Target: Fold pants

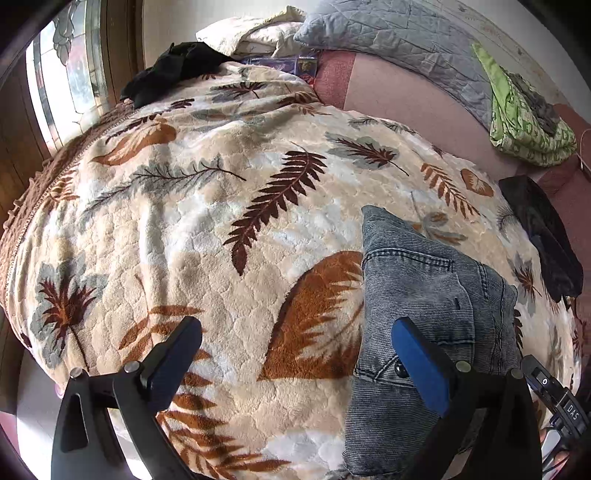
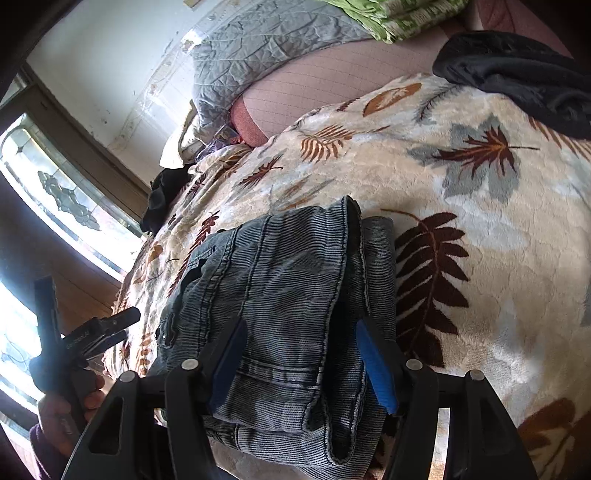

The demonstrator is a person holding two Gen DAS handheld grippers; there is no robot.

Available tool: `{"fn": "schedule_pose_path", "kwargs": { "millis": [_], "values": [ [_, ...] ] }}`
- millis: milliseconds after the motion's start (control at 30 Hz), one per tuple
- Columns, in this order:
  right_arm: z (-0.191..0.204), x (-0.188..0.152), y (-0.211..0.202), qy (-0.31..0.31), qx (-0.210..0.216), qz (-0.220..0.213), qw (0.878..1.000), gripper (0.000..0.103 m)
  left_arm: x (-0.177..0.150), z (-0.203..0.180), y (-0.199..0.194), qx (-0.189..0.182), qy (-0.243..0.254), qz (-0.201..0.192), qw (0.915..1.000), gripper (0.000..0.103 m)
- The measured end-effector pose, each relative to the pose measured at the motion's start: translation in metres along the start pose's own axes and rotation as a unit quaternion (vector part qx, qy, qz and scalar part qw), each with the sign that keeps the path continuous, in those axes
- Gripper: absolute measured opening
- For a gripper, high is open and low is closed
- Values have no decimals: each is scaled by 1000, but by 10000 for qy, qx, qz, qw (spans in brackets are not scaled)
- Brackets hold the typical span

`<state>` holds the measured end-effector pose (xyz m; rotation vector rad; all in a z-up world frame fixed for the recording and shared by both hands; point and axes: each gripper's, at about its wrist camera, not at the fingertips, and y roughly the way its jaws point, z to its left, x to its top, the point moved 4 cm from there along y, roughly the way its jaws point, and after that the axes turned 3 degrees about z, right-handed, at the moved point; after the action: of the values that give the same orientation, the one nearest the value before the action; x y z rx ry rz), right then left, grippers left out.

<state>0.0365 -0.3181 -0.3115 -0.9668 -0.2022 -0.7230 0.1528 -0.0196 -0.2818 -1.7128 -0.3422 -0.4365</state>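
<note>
Right gripper (image 2: 301, 363): jaws stood apart astride the folded pants, blue pads at either side; whether they pressed the cloth could not be told.
Left gripper (image 1: 297, 360): spread wide over bare blanket, holding nothing, its right finger (image 1: 421, 365) above the pants' edge.
Pants (image 2: 288, 295): grey denim, folded in layers, lying on the leaf-print blanket (image 1: 221, 221) near its front edge.
Dark garment (image 2: 517, 74): beyond the pants, on the blanket's far edge.
Grey pillow (image 1: 388, 33): behind the blanket.
Green cloth (image 1: 528, 122): beside that pillow.
</note>
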Motion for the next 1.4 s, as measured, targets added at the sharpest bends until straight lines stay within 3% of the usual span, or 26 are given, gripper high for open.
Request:
{"fn": "schedule_pose_path", "kwargs": {
  "millis": [67,167,300,400,567,667,733,800,867,933,1167,1400],
  "values": [
    [-4,3,4,93,10,57,9999,66,3,2,14,-258,-47,244,9994,103],
    [-14,12,-1,276,-353,-262,9987,67,2,-3,29,-731,-34,502,9961,103],
    [-32,21,4,747,-269,-156,9967,70,-3,-21,42,-1330,164,687,9886,103],
    [-42,19,20,1153,199,247,9928,72,-8,-35,50,-1715,448,843,9805,103],
    [-30,20,29,976,427,318,9938,76,-7,-45,51,-2000,665,810,9742,103],
    [-17,18,36,653,241,326,9970,76,-6,-52,51,-2204,620,799,9701,103],
    [-8,17,39,456,233,330,9981,69,-7,-60,49,-2423,677,827,9643,102],
    [-3,15,38,162,-34,315,9994,49,-10,-70,47,-2557,860,833,9593,100],
    [3,14,36,16,-65,239,9997,28,-13,-83,45,-2390,1189,710,9611,92],
    [8,14,30,-195,-132,117,9997,25,-15,-88,39,-2259,1385,535,9628,86],
    [40,20,7,-877,-142,-383,9953,21,-7,-94,14,-2177,1674,-42,9615,63],
    [66,57,7,-1296,-98,-748,9887,20,41,-107,-5,-1998,1713,-552,9632,60]
  ]
}}
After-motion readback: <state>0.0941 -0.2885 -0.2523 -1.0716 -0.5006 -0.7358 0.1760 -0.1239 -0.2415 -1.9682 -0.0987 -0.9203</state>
